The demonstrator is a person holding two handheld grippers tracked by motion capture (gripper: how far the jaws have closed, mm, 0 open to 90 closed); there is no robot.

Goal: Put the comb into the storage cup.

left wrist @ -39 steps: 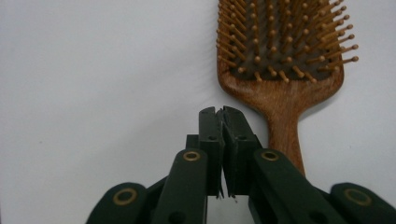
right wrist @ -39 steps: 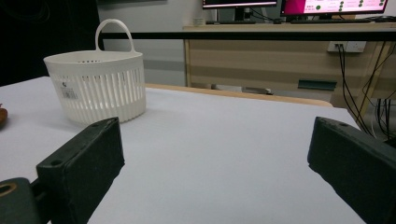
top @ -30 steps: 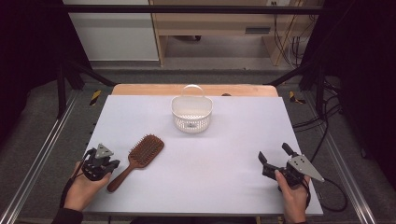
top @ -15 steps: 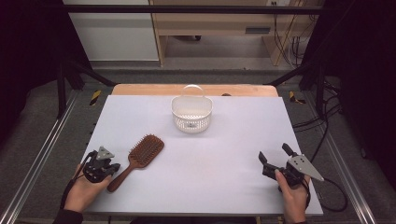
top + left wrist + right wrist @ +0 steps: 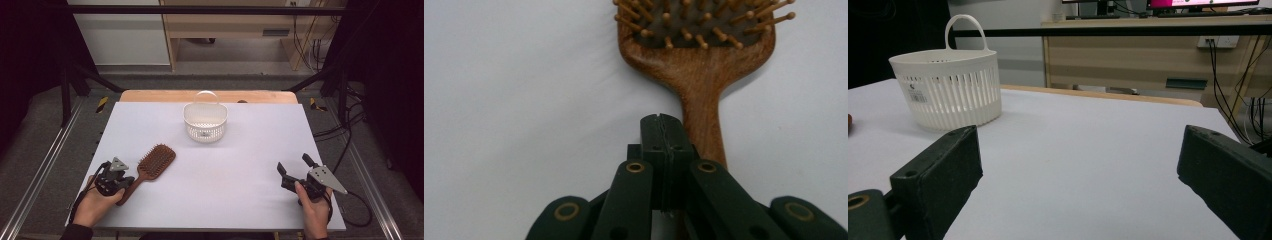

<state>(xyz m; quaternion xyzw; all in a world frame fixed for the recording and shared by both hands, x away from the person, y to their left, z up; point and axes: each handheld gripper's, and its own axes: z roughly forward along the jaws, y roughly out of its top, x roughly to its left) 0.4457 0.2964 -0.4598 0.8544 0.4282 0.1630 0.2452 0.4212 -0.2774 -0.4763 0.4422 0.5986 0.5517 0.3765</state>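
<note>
Wooden hairbrush (image 5: 151, 166) lies handle-first toward the table's near-left corner, just beside the clenched, empty left gripper (image 5: 663, 131), while the right gripper (image 5: 296, 171) gapes far off.

Left gripper (image 5: 663, 131) hovering at the hairbrush (image 5: 700, 65) handle

The two black fingers (image 5: 651, 135) are pressing together with nothing between them, sitting just beside the brown wooden handle, which is running up to the bristled head at the top edge. The brush is lying bristles up on the white tabletop (image 5: 509, 100).
</note>
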